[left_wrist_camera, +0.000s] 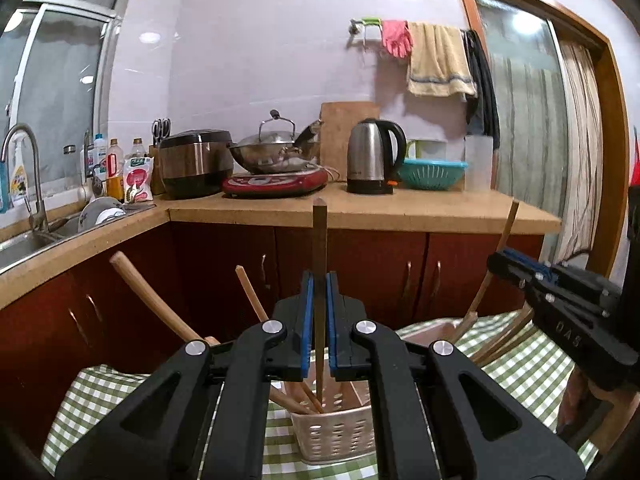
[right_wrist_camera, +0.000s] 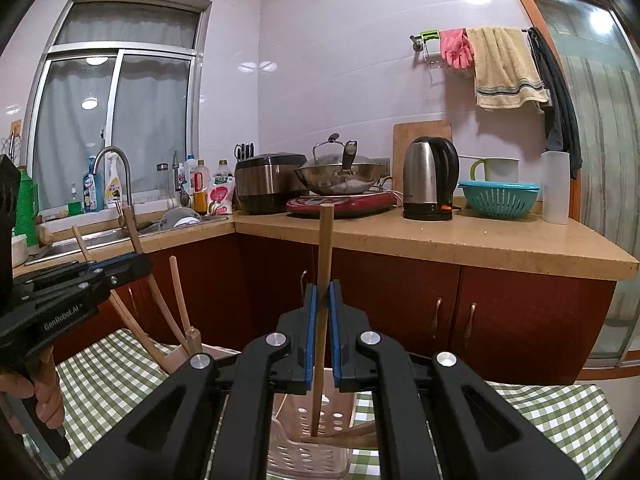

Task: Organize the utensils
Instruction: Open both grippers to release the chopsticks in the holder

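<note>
My left gripper (left_wrist_camera: 319,280) is shut on a dark wooden chopstick (left_wrist_camera: 319,248) held upright, its lower end inside a pale perforated utensil basket (left_wrist_camera: 336,432) with several other wooden utensils. My right gripper (right_wrist_camera: 323,288) is shut on a lighter wooden chopstick (right_wrist_camera: 325,248), upright with its lower end in a second pale perforated basket (right_wrist_camera: 308,444). The right gripper also shows in the left wrist view (left_wrist_camera: 496,262), gripping its stick. The left gripper shows at the left of the right wrist view (right_wrist_camera: 140,262).
Both baskets stand on a table with a green checked cloth (left_wrist_camera: 528,368). Behind is a kitchen counter (left_wrist_camera: 360,210) with a rice cooker (left_wrist_camera: 196,160), wok (left_wrist_camera: 276,152), kettle (left_wrist_camera: 372,160) and teal colander (left_wrist_camera: 432,172). A sink (left_wrist_camera: 24,240) is at the left.
</note>
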`<state>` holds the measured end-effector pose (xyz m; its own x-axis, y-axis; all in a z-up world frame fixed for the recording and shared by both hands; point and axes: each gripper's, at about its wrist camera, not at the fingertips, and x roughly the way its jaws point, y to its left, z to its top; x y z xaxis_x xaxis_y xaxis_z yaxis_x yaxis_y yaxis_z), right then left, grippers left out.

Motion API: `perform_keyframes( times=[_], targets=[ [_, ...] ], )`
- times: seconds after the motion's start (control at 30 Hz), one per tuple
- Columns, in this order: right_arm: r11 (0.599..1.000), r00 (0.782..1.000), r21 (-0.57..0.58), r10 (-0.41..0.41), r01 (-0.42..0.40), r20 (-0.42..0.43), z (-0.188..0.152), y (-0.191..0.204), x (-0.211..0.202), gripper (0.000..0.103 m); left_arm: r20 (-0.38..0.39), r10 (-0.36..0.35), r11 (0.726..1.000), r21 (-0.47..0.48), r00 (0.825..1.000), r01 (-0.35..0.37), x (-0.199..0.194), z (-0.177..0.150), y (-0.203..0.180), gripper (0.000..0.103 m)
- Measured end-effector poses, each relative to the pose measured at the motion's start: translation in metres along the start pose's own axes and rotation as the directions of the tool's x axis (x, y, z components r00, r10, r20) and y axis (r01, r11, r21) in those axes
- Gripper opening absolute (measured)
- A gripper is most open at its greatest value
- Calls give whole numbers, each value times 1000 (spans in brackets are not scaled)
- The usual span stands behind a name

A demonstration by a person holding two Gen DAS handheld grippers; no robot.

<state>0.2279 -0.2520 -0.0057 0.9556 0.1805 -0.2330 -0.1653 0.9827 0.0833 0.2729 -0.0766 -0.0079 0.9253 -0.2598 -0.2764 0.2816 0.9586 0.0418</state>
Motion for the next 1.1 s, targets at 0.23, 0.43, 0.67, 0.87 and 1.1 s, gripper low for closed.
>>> perform_keyframes(
  times=[0.23,0.43,0.67,0.87,1.1],
  targets=[
    [1000,1000,-16,-11,12,7,-4,2,-1,26,9,16,1000,0,1000,-16,1,-3,-1,41],
    [1000,1000,-20,-21,21,5,-6,2,-3,38,6,22,1000,3,1000,-23,1,-4,-2,58],
    [999,999,-30,-31,32,10,-9,3,-8,53,11,32,999,5,999,-32,0,-4,-2,69],
    [999,999,-21,-38,38,3,-10,2,-11,57,19,41,999,-5,999,-41,-2,-5,0,79],
    [998,998,-3,-63,63,0,-12,5,-25,66,41,66,998,-1,997,-66,-20,-7,-3,85]
  ],
)
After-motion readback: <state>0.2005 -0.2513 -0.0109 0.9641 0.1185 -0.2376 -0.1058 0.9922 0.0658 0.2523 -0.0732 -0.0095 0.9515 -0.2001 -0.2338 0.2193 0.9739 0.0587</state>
